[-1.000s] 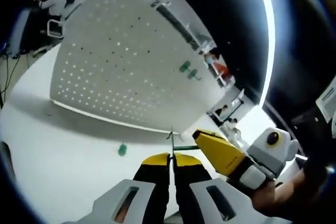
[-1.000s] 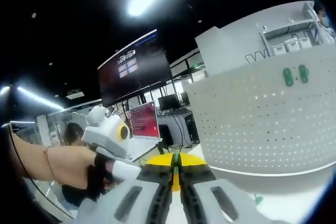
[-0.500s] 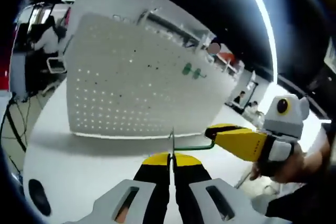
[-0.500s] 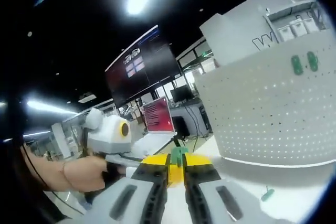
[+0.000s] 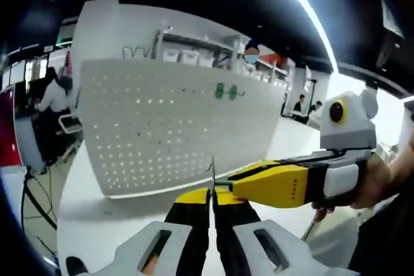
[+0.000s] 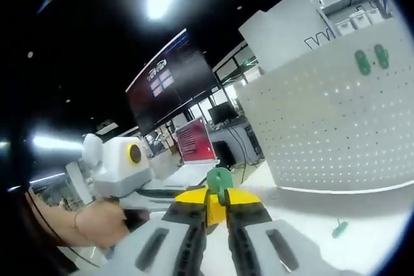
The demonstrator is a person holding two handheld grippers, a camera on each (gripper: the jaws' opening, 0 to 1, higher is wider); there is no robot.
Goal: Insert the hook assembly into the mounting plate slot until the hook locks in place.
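The left gripper's fingers (image 5: 194, 214) were pressed together on a thin metal hook wire (image 5: 211, 171) that stood up from their tips, and the right gripper (image 6: 215, 206) was likewise clamped on the green hook piece (image 6: 219, 179), whose round end poked out just above its yellow pads. In the left gripper view the right gripper (image 5: 272, 182) reached in from the side, its tip meeting the wire just above our left fingertips, so both tools bore on the same small assembly. We judged this the weak point: two tight grips on one slender part could bend the wire or twist it out of one jaw if our hands drifted apart or rolled differently, and a slip could send it down to the table. Beyond the fingers stood the white pegboard (image 5: 174, 127), upright and well apart from the hook, with two green pieces (image 5: 224, 92) mounted near its top. A loose green part (image 6: 339, 228) lay on the white table (image 6: 310, 224) near the board's foot.
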